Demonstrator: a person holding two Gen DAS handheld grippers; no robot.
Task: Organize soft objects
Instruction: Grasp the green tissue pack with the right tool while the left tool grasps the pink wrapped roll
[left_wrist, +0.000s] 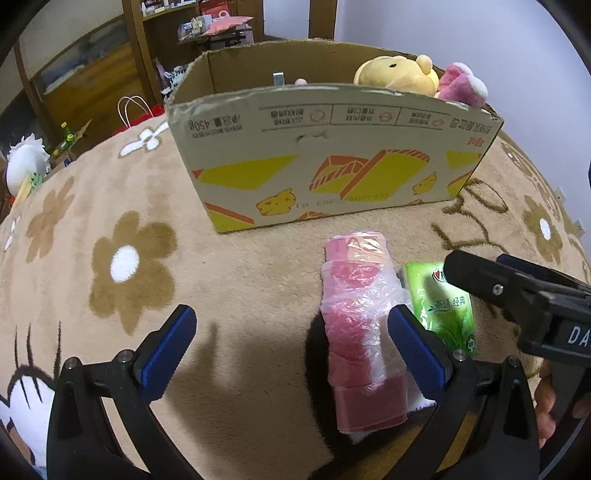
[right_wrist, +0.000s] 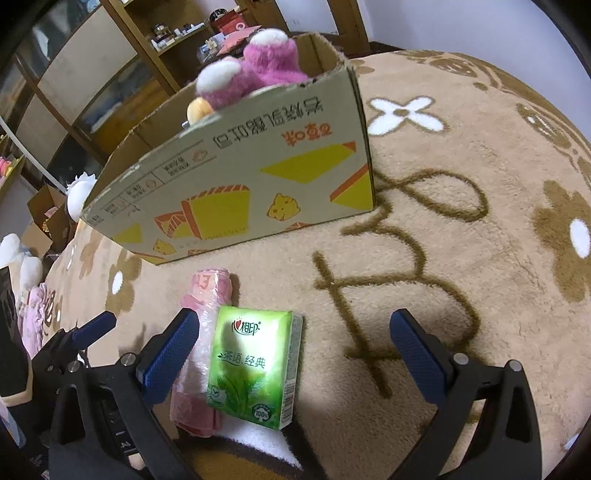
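A pink roll wrapped in clear plastic (left_wrist: 360, 325) lies on the beige flowered blanket (left_wrist: 240, 280), with a green tissue pack (left_wrist: 445, 306) touching its right side. My left gripper (left_wrist: 291, 347) is open, low over the blanket, the roll just inside its right finger. My right gripper (right_wrist: 295, 350) is open around the green tissue pack (right_wrist: 253, 369), with the pink roll (right_wrist: 201, 354) by its left finger. Behind stands an open cardboard box (left_wrist: 332, 155) holding a yellow plush (left_wrist: 399, 74) and a pink plush (left_wrist: 461, 85). The right gripper's body also shows in the left wrist view (left_wrist: 517, 291).
The box (right_wrist: 240, 177) with the pink plush (right_wrist: 255, 66) stands on the blanket (right_wrist: 461, 258). Wooden shelves (left_wrist: 207, 26) and a white paper bag (left_wrist: 135, 110) are beyond the bed. White plush toys (left_wrist: 26, 162) lie at the left.
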